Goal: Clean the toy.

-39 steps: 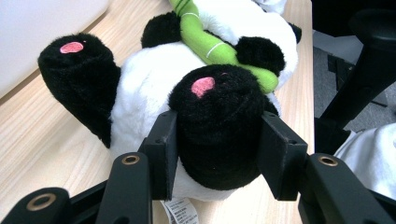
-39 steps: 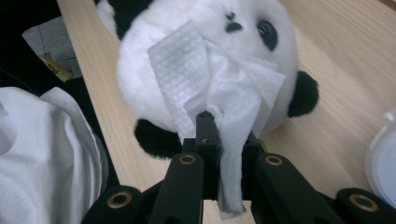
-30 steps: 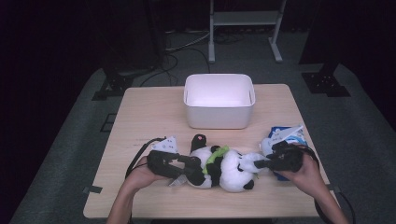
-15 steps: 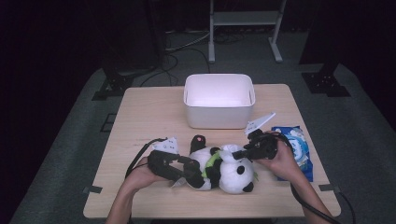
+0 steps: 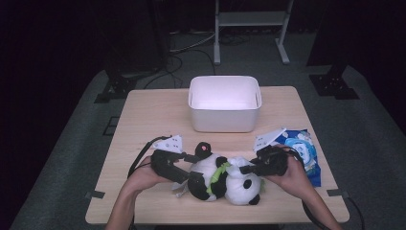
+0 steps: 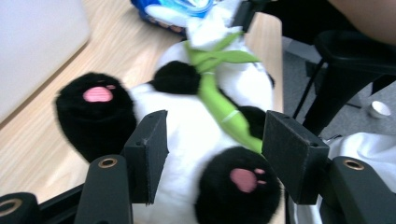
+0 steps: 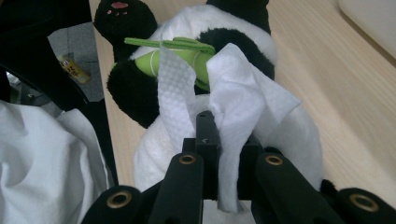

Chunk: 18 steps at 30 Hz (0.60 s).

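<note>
On a pale wooden table [image 5: 143,120] in a dark room, the left hand-held gripper [image 6: 212,154] straddles a toy panda [image 5: 215,175], jaws spread, while the right hand-held gripper [image 7: 219,154] pinches a white wipe [image 7: 233,102].

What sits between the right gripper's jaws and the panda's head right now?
A white wipe: the right gripper pinches it shut in the right gripper view, and it drapes over the panda, covering the plush just ahead of the jaws.

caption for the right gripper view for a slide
Right gripper, jaws shut on a white wipe, presses it against a plush panda lying on the wooden table.
</note>
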Each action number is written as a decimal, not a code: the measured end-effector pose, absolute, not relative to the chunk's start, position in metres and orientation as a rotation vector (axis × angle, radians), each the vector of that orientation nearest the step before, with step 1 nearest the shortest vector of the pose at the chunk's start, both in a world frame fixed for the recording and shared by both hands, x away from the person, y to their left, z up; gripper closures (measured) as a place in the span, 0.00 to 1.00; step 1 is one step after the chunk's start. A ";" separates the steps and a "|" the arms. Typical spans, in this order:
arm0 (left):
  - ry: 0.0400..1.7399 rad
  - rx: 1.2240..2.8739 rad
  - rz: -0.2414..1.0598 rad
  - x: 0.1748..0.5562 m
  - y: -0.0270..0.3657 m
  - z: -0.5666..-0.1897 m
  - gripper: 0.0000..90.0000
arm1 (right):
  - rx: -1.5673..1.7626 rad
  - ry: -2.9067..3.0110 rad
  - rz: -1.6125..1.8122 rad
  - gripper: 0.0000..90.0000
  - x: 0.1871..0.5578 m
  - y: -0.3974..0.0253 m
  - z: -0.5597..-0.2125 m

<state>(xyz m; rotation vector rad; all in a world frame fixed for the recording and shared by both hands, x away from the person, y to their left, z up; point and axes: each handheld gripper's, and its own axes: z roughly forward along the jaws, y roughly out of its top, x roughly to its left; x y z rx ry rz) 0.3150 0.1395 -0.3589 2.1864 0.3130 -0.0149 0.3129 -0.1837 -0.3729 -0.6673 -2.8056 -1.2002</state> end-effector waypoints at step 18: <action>0.511 2.311 -0.044 0.354 0.118 -0.376 0.21 | -0.615 -2.792 -1.227 0.94 0.292 -0.186 -0.380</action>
